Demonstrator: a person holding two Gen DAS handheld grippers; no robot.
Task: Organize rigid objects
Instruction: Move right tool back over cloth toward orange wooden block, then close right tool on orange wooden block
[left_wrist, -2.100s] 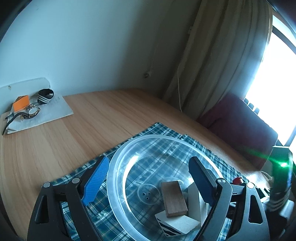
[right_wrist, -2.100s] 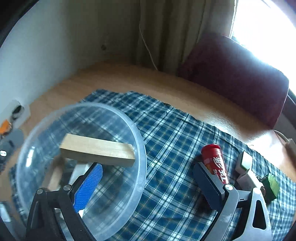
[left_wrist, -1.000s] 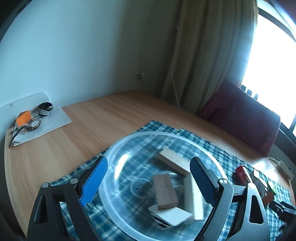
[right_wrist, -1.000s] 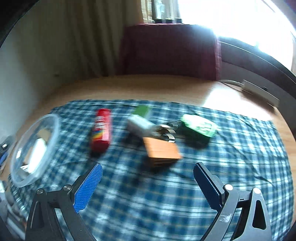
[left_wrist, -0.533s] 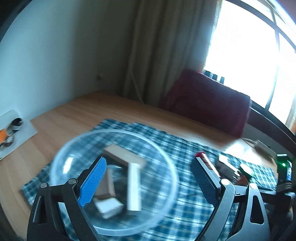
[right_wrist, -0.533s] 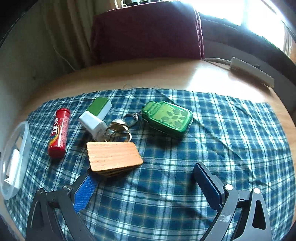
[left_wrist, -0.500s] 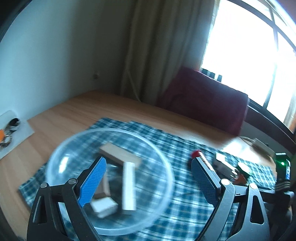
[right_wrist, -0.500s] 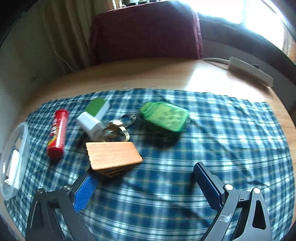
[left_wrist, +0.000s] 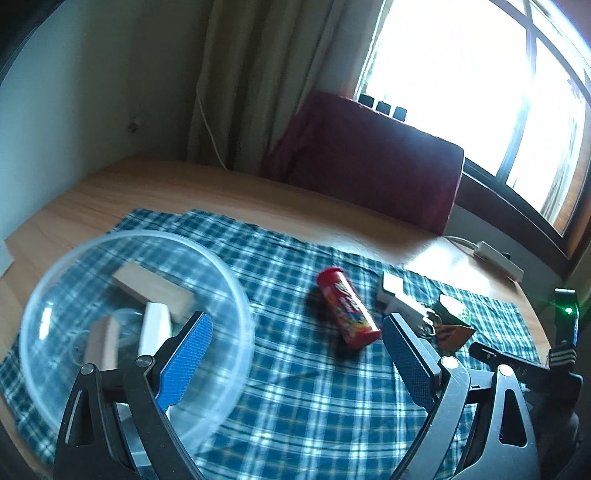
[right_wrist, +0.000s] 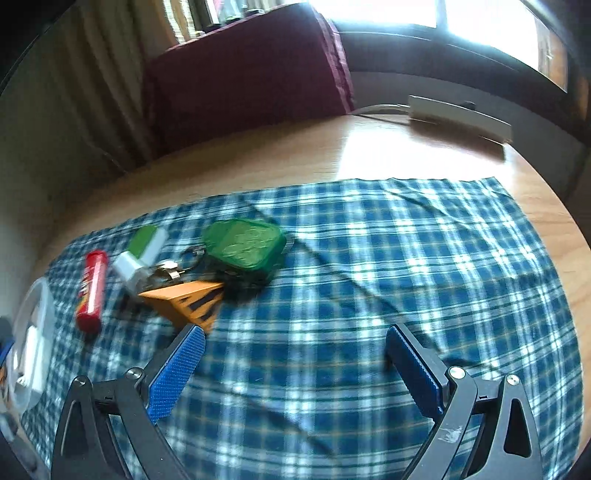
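A blue plaid cloth (right_wrist: 369, 258) covers the wooden worktop (right_wrist: 369, 147) below a bright window. The left tool (left_wrist: 295, 350) stands spread wide and empty above the cloth, between a clear bowl (left_wrist: 221, 291) holding wooden blocks (left_wrist: 151, 288) and a red tube (left_wrist: 347, 314). The right tool (right_wrist: 295, 365) is also wide and empty, near an orange block (right_wrist: 184, 299), keys and a green case (right_wrist: 245, 245).
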